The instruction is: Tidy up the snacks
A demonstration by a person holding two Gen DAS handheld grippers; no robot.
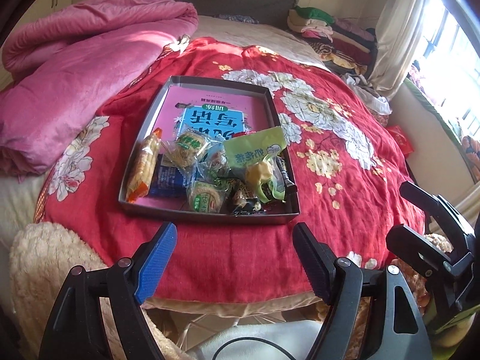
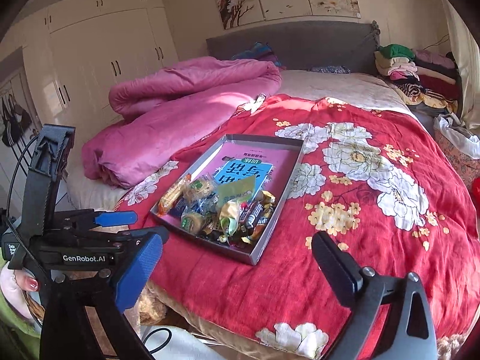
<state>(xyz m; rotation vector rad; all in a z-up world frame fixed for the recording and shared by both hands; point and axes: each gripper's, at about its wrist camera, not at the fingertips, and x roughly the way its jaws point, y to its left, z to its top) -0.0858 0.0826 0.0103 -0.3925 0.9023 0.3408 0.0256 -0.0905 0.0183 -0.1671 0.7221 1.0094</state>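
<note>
Your left gripper (image 1: 234, 258) and right gripper (image 2: 237, 267) both hang open and empty, short of the tray (image 1: 279, 138) at twelve o'clock; its heaped snacks (image 1: 210, 168) could spill if you snag loose wrappers

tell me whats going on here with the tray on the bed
A person is sorting snacks with a handheld claw in each hand. The snacks, among them a green pouch and an orange-ended cracker pack, lie heaped at the near end of a shallow grey tray that rests on a red floral bedspread, on top of a pink and blue book. The left claw and right claw are open, empty, and short of the tray.
</note>
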